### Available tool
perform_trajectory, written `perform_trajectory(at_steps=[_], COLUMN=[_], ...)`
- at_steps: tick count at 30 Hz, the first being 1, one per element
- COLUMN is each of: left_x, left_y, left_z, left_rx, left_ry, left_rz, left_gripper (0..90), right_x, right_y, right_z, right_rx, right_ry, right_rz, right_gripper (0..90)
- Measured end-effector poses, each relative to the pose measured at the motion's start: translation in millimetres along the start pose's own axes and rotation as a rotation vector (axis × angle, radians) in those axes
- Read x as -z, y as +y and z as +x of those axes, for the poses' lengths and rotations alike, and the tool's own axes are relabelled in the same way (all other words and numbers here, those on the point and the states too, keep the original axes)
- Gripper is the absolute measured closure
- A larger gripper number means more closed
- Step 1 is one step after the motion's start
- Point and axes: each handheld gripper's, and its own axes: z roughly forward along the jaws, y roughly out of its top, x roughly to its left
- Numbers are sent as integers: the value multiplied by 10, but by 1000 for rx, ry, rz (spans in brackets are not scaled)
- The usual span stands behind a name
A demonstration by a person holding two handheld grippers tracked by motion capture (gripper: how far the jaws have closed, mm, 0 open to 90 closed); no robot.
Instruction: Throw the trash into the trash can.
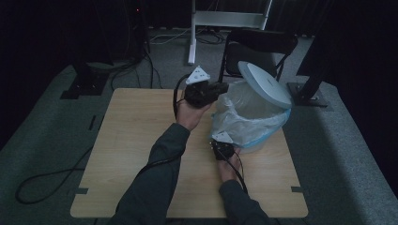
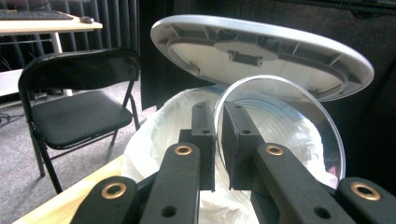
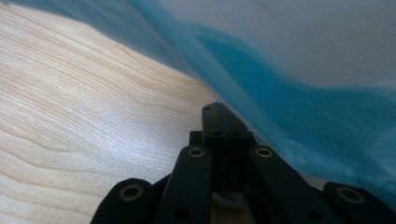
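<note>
We see clear disc (image 2: pixel 280 135) pinched edge-on in left hand-held gripper (image 2: pixel 219 140), upright over bin bag (image 2: pixel 154 140), right hand-held gripper (image 3: pixel 224 121) pressed together on tabletop (image 3: pixel 93 107)

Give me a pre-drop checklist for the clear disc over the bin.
1. Left gripper shut on the round clear plastic disc: ok, the fingers clamp its edge.
2. Grey round bin lid tipped open: ok.
3. Disc above the white plastic bag liner: ok.
4. Right gripper shut, at the foot of the blue bin: ok; grip on anything cannot tell.
5. Bin standing on the light wooden table: ok.
6. Room inside the bin: cannot tell.
</note>
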Motion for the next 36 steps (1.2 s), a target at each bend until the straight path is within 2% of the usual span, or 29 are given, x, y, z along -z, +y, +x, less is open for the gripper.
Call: perform_trajectory(at_steps=[7, 26, 28, 31, 36], left_x=[-94, -182, -183, -179, -123], left_y=[-30, -76, -78, -82, -82], left_z=[14, 16, 19, 19, 40], left_rx=[34, 51, 52, 50, 59], left_ry=[-5, 2, 2, 6, 17], left_rz=[9, 18, 17, 17, 3], left_gripper=[841, 826, 802, 720, 681], right_x=[1, 1, 1, 1, 4], right_y=[-1, -1, -1, -1, -2], right_z=[-1, 2, 2, 2, -2], right_rx=[5, 4, 4, 5, 11], right_ry=[-1, 0, 0, -1, -3], right_rz=[0, -1, -1, -1, 1], right_gripper=[900, 900, 900, 900, 900])
